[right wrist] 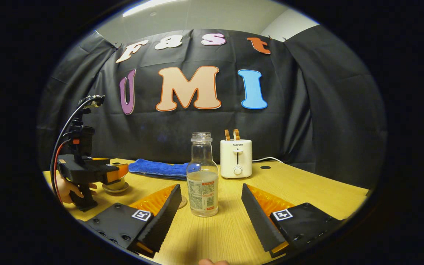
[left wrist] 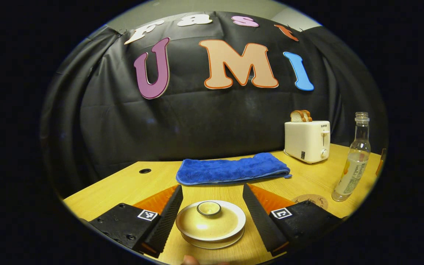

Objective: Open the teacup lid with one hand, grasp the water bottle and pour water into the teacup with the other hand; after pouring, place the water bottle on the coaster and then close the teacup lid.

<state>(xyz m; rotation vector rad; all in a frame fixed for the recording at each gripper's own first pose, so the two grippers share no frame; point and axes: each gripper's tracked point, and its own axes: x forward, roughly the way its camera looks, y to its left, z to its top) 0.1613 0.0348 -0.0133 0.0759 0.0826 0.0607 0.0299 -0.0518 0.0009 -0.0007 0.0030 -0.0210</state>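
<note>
Left gripper view: my left gripper [left wrist: 212, 206] stood wide open, holding nothing; the lidded teacup [left wrist: 211, 223] sat between its 2 fingers, untouched; water bottle [left wrist: 352, 159] upright far right, coaster [left wrist: 313, 200] just beside it; blue towel [left wrist: 232, 168], toaster [left wrist: 307, 141] behind.

Right gripper view: my right gripper [right wrist: 212, 206] gaped empty; bottle [right wrist: 202, 176] upright ahead, between the fingers, untouched; the left gripper [right wrist: 113, 173] was over the teacup [right wrist: 115, 186] at left.

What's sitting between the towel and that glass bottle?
In the left gripper view, the white toaster with bread stands between the blue towel and the bottle.
</note>
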